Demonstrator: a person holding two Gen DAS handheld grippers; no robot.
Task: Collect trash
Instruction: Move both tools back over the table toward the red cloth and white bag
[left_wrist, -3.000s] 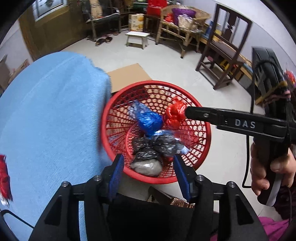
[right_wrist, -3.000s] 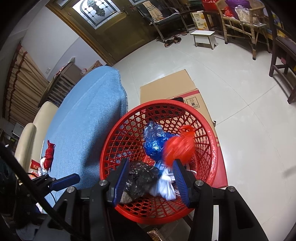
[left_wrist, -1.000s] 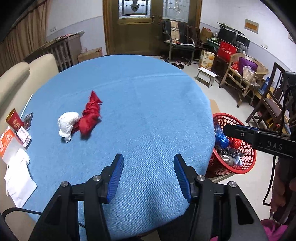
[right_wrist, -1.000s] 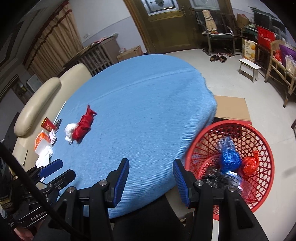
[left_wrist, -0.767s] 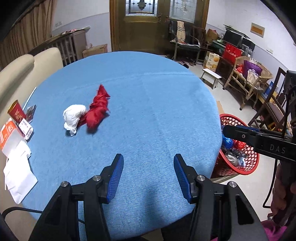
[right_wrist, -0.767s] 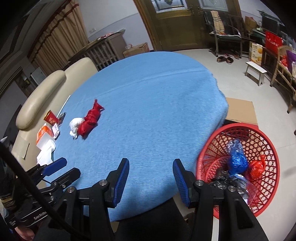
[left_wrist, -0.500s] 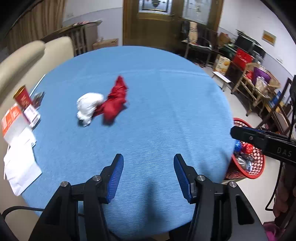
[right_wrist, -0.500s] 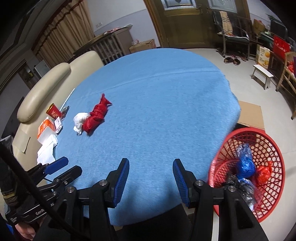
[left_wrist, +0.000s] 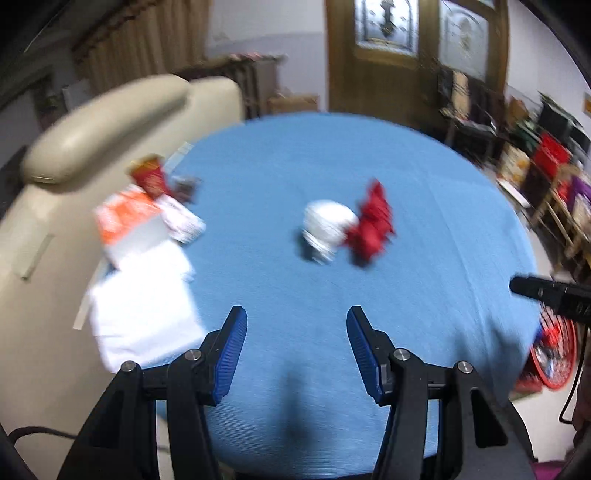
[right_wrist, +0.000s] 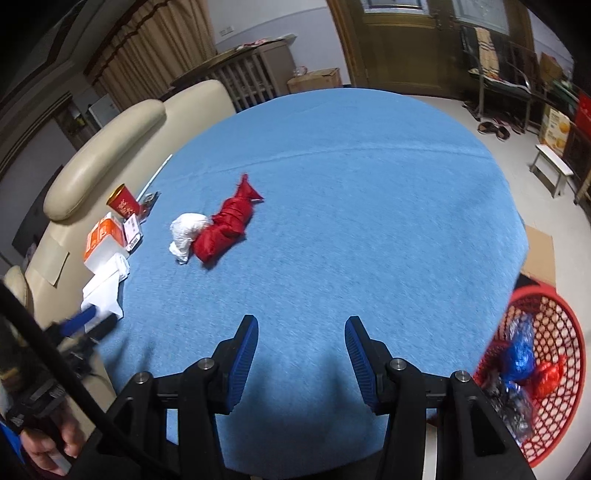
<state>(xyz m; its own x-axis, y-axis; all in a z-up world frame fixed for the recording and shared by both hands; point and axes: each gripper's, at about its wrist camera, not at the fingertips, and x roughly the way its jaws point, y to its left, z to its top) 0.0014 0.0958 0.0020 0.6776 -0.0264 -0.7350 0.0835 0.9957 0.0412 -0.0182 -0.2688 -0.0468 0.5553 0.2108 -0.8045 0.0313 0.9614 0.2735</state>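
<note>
With the red basket (right_wrist: 546, 365) now off to the right, both the left gripper (left_wrist: 293, 345) and right gripper (right_wrist: 301, 350) hang spread and empty over the blue table (right_wrist: 351, 221), facing the red bag (right_wrist: 225, 225) and white bag (right_wrist: 188, 230) lying touching mid-table, next to collect.

Left view is motion-blurred; the red basket (right_wrist: 546, 373) is cut by the frame edge.

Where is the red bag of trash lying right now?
In the right wrist view the red bag lies on the blue tablecloth, left of centre, its lower end against a white bag, far from the red basket on the floor at right.
</note>
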